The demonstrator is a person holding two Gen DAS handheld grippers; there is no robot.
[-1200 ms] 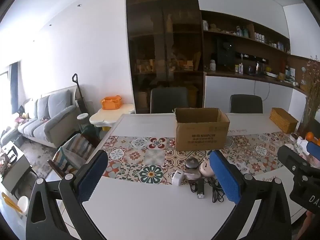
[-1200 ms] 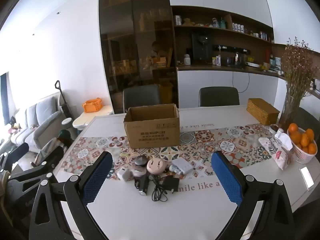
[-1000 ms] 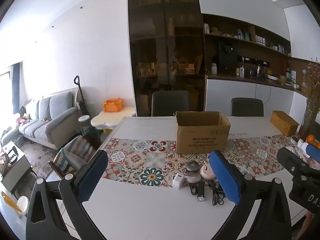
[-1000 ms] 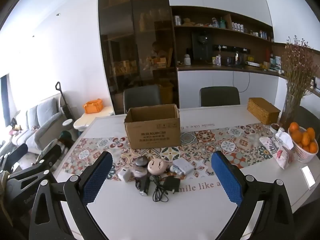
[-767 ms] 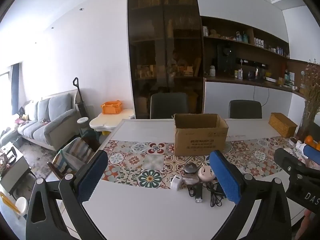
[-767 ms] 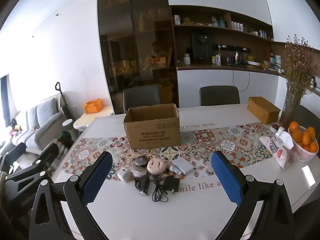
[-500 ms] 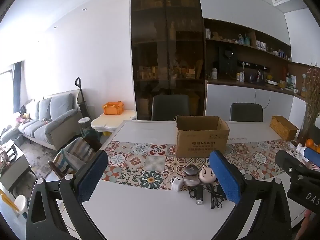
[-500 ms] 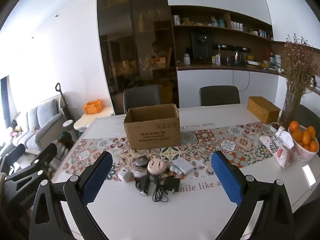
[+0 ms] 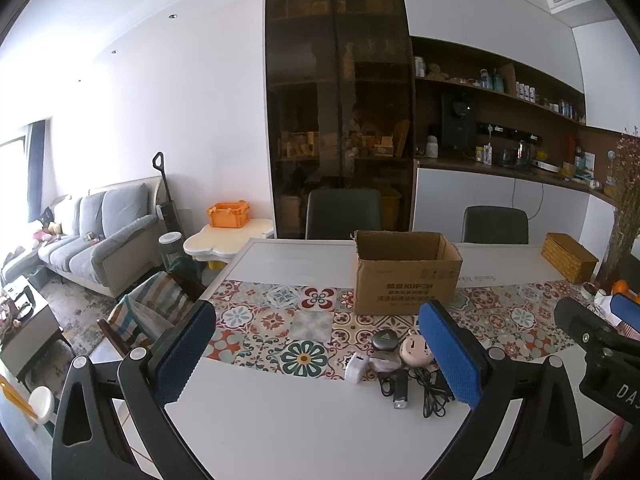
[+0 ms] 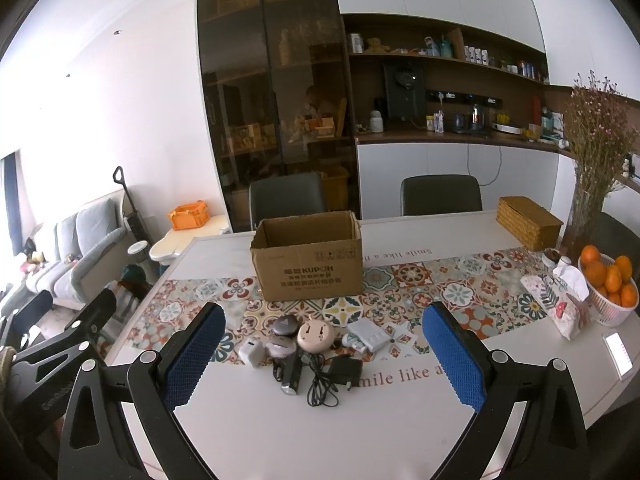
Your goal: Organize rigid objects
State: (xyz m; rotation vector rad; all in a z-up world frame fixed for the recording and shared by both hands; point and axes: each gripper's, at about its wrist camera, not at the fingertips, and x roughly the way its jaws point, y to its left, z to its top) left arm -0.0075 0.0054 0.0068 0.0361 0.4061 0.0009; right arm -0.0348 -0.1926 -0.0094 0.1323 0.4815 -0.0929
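Grippers hover side by side above the near edge of the tabletop (image 10: 256, 432), both level and aimed across it. The left gripper (image 9: 316, 354) has its fingers spread wide, nothing between them; the right gripper (image 10: 324, 354) is the same. A heap of gadgets (image 10: 308, 344), with chargers, a round pink plug and black cables, lies on the tabletop ahead of the right gripper, just short of an open box (image 10: 308, 268) on the patterned runner (image 10: 460, 292).

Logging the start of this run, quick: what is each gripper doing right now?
Left gripper: open, holding nothing, above the table.
Right gripper: open, holding nothing, facing the pile of small gadgets.
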